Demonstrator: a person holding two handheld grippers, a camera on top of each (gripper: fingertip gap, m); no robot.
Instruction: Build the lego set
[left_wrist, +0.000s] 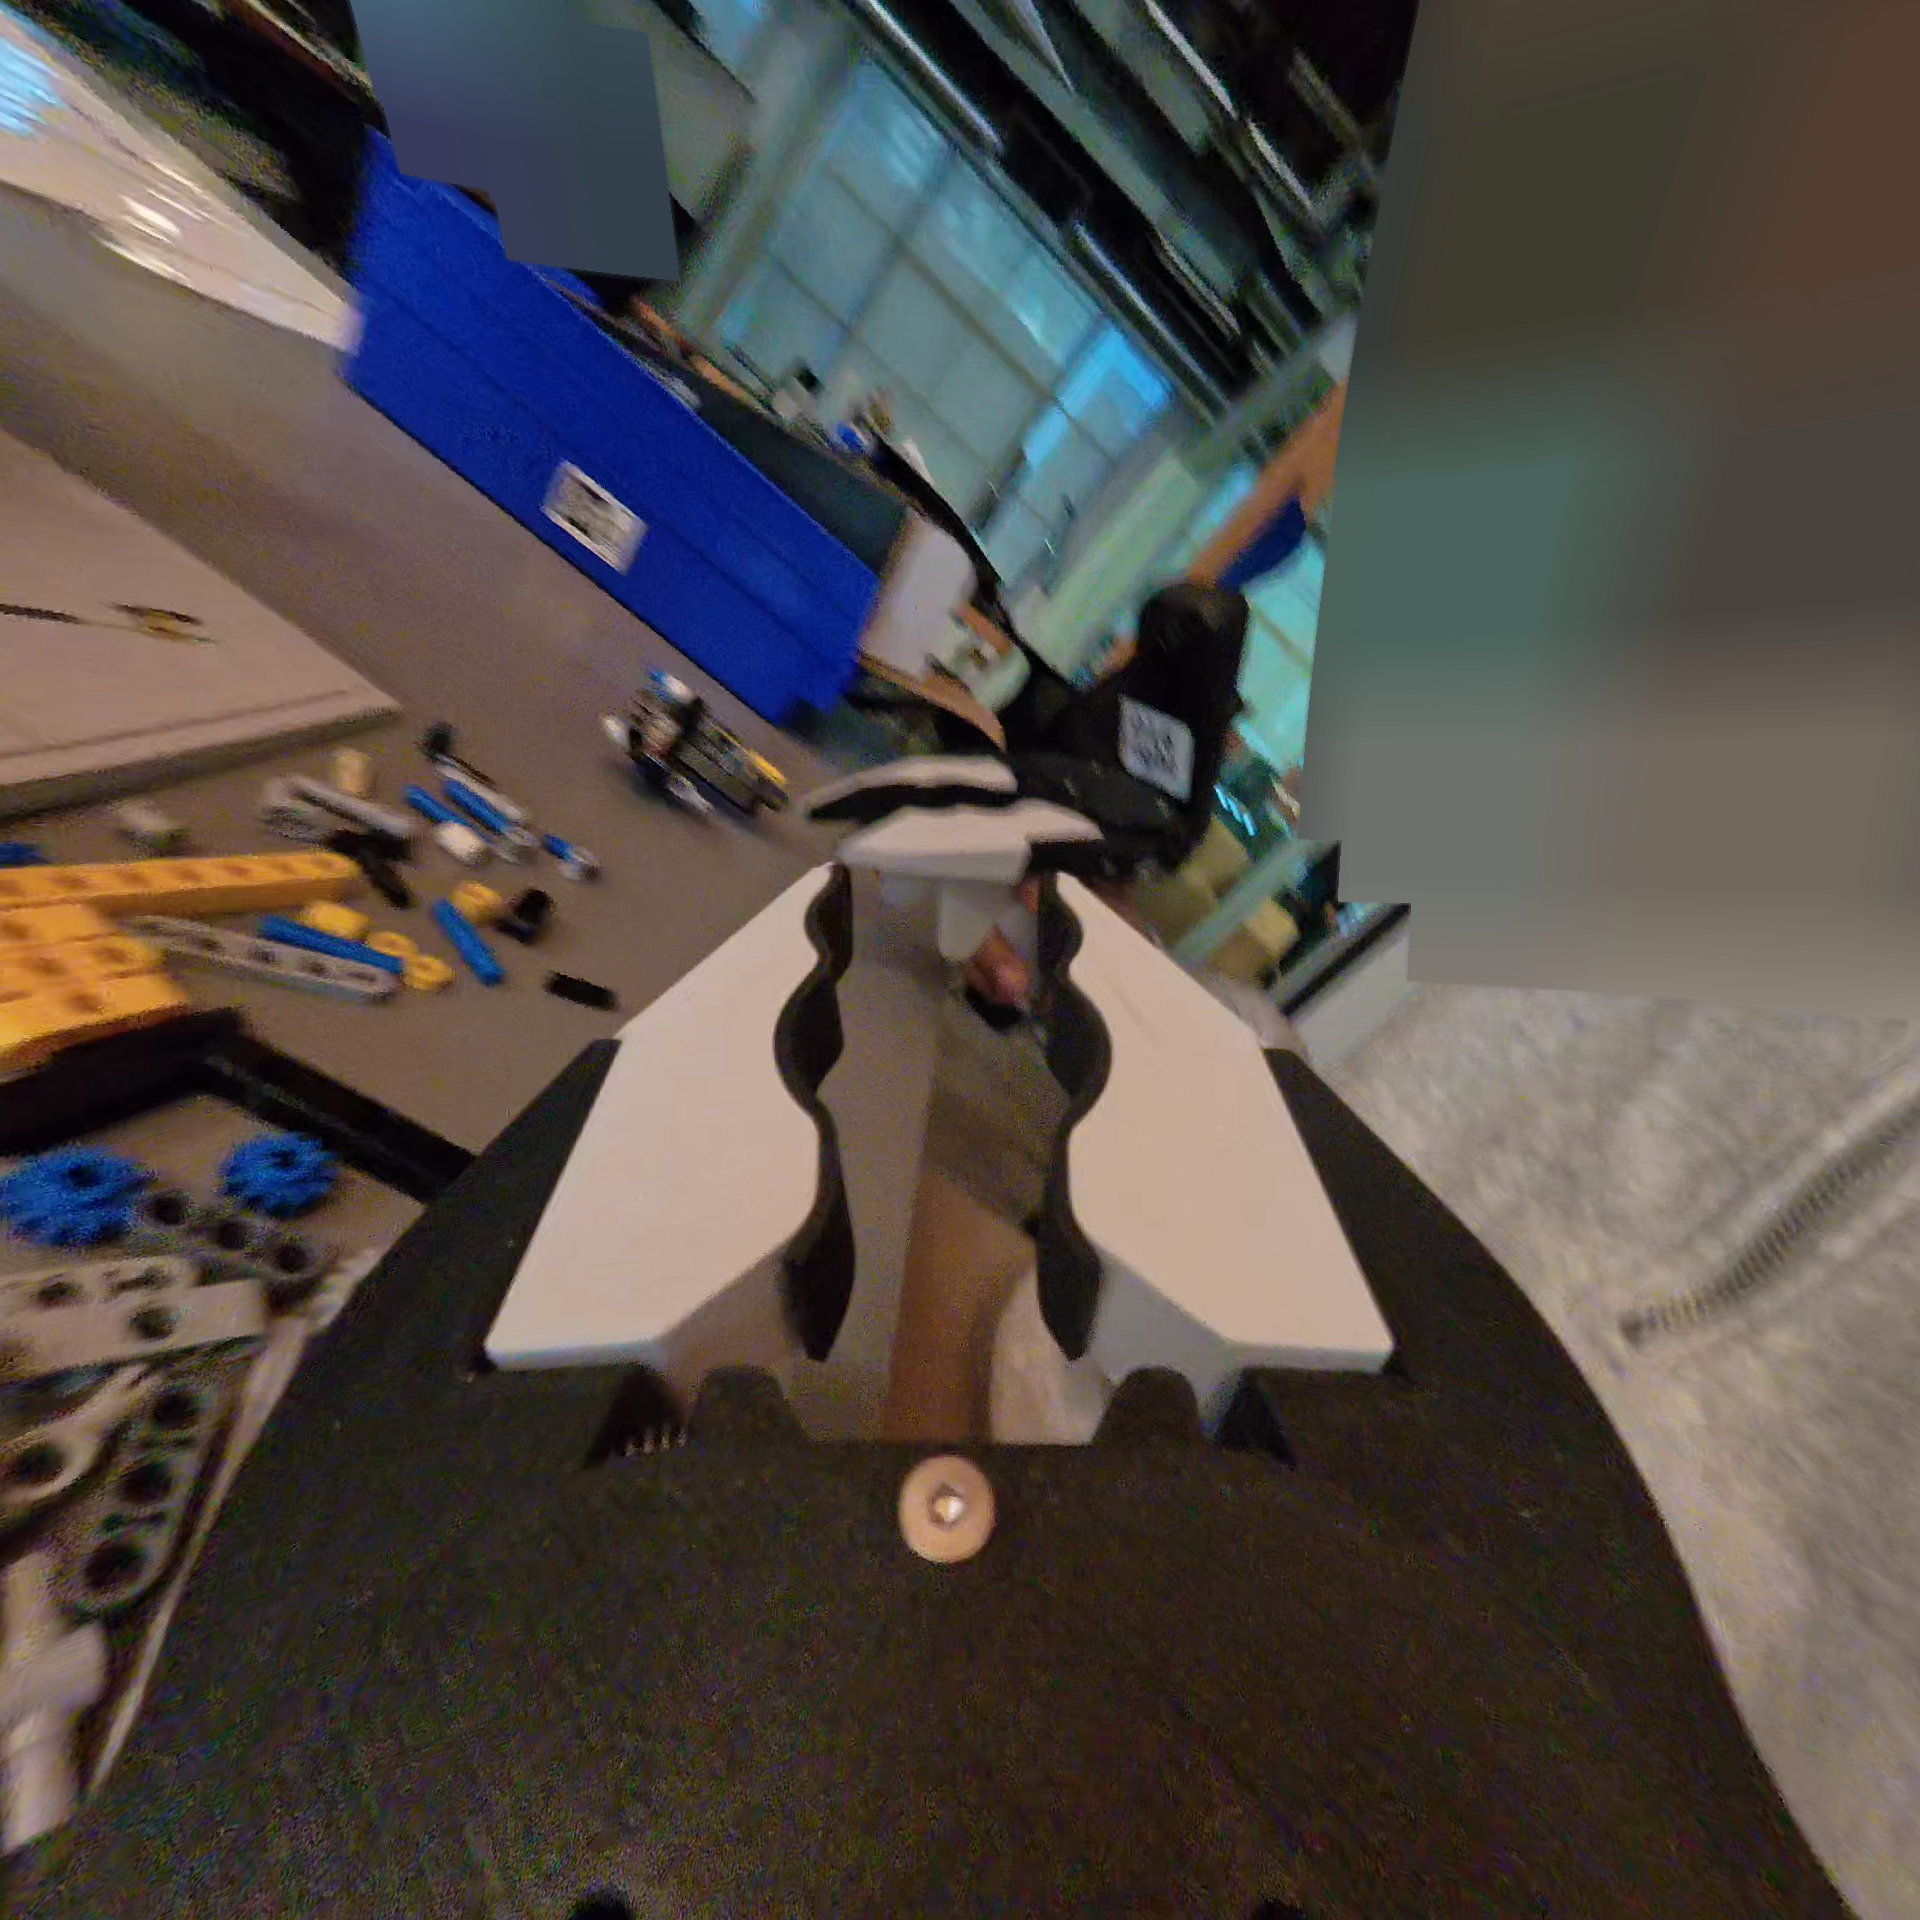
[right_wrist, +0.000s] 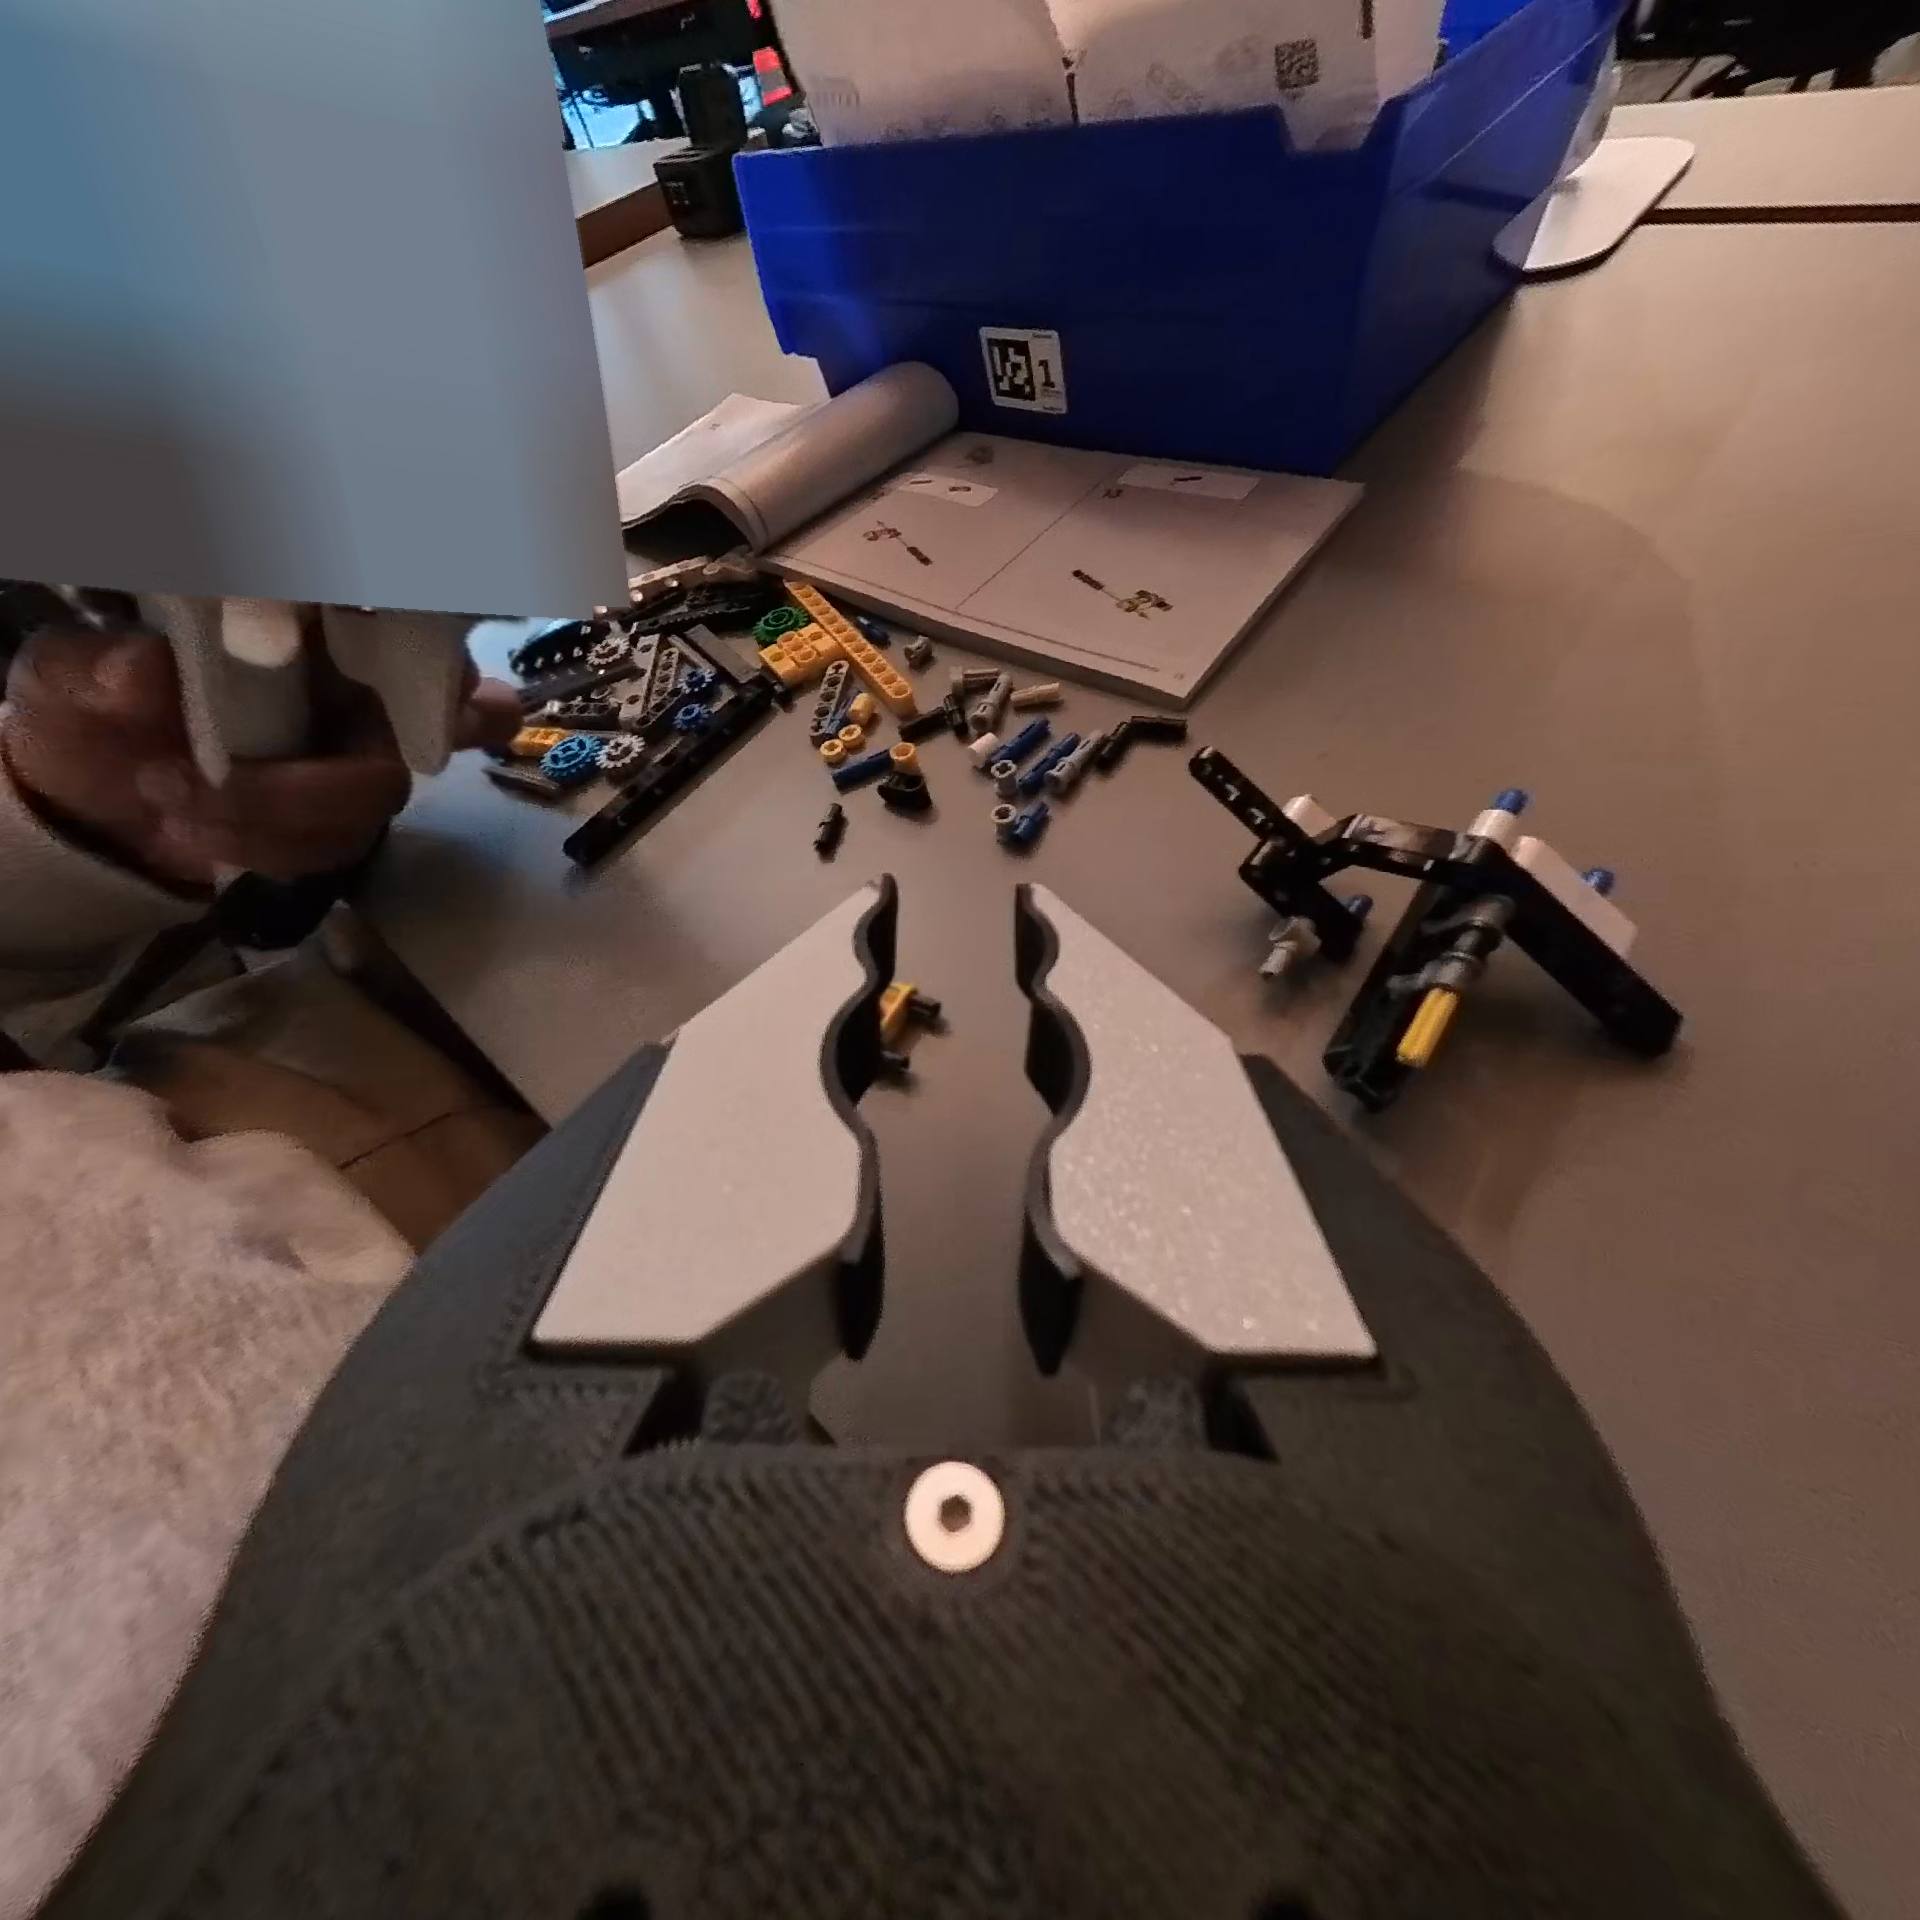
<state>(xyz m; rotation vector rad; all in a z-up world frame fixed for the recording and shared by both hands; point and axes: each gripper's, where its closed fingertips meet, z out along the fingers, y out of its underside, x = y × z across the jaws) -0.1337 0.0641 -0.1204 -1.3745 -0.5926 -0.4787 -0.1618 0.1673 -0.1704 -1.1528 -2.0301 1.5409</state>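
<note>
The grey table (right_wrist: 1558, 644) carries all parts of the set. At its far side stands a blue bin (right_wrist: 1143, 270) with white paper bags inside and a square printed tag on its front wall. An open instruction booklet (right_wrist: 1039, 551) lies flat just in front of the bin, its left pages curled over.

Left of the booklet lies the loose lego pile (right_wrist: 707, 675) — black and grey beams, a long yellow beam (right_wrist: 847, 644), blue, green and white gears. Smaller pins and connectors, mostly blue, yellow and grey, are scattered to the right of the pile.

The partly built assembly (right_wrist: 1455, 935) rests on the table well to the right of the pile: black beams, a white block, blue pins and a yellow axle end.

The right gripper (right_wrist: 954, 904) hovers low over the table with its jaws released and a clear gap between them. A small yellow-and-black piece (right_wrist: 902, 1013) lies on the table within that gap, touching neither finger as far as can be seen.

The left gripper (left_wrist: 940, 883) is tilted and blurred; its jaws stand apart and nothing is visible between them. In its view, the yellow beams (left_wrist: 177, 883) and blue gears (left_wrist: 275, 1174) lie to its left. A person's hand (right_wrist: 156, 748) holds this gripper at the table's near-left edge.
</note>
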